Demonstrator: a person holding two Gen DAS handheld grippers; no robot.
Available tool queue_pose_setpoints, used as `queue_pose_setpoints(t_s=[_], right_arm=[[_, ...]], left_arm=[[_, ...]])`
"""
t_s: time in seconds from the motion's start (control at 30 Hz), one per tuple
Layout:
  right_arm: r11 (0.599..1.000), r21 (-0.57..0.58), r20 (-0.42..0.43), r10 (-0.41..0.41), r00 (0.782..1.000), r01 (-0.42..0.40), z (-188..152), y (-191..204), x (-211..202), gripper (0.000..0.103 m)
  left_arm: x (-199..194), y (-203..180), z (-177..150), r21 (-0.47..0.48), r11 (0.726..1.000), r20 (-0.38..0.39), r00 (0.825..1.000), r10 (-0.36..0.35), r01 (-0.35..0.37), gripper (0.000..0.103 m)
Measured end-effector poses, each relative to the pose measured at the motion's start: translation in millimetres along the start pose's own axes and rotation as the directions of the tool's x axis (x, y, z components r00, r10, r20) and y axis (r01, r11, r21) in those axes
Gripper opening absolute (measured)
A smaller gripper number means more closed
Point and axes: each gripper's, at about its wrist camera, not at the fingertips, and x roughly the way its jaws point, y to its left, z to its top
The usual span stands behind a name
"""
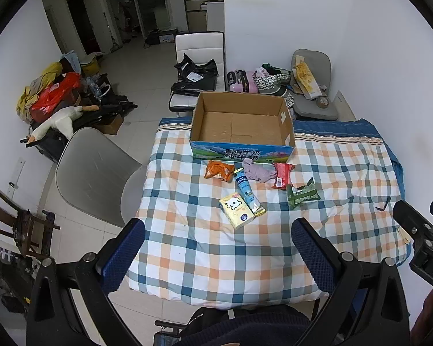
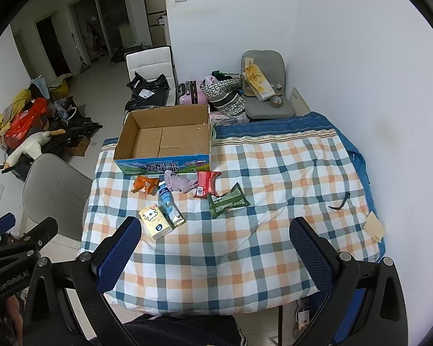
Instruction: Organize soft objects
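An open, empty cardboard box (image 1: 242, 124) (image 2: 164, 138) stands at the far side of the checked quilt (image 1: 245, 245) (image 2: 259, 230). In front of it lie an orange snack bag (image 1: 218, 170) (image 2: 144, 185), a blue tube (image 1: 246, 191) (image 2: 170, 203), a yellow tissue pack (image 1: 236, 209) (image 2: 155, 221), a crumpled lilac cloth (image 1: 258, 171) (image 2: 179, 184), a red packet (image 1: 283, 175) (image 2: 205, 184) and a green packet (image 1: 301, 194) (image 2: 227, 200). My left gripper (image 1: 219, 245) and right gripper (image 2: 215, 245) hover open over the near quilt edge, holding nothing.
A grey chair (image 1: 95, 173) (image 2: 54, 193) stands left of the table. A white chair with black bags (image 1: 197, 69) and a grey chair (image 1: 314, 86) stand behind it. Clutter and a plush goose (image 1: 57, 121) fill the left floor. A dark strip (image 2: 340, 201) and beige pad (image 2: 375, 226) lie at the right.
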Motion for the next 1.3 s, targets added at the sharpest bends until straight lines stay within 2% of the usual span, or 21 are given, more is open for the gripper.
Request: queue_pose_setpoints(t_s=[1.03,1.17,1.3], right_arm=[[1.0,0.001,-0.001,0.007,1.0,-0.007,-1,-1,3,0.103],[1.0,0.011,-0.034,0.012,0.999,-0.012,-1,-2,15,0.103],[1.0,0.027,-0.076,0.009,0.997,-0.007,5,0,41,0.103]], left_arm=[[5,8,1,-0.002,1.0,-0.003,1.0,-0.002,0.002,0.103],[10,10,0,-0.009,1.0,-0.01,1.0,-0.001,0.001,0.103],[34,15,2,-0.04,0.999,-0.044,0.999,0.009,-0.011,0.103]])
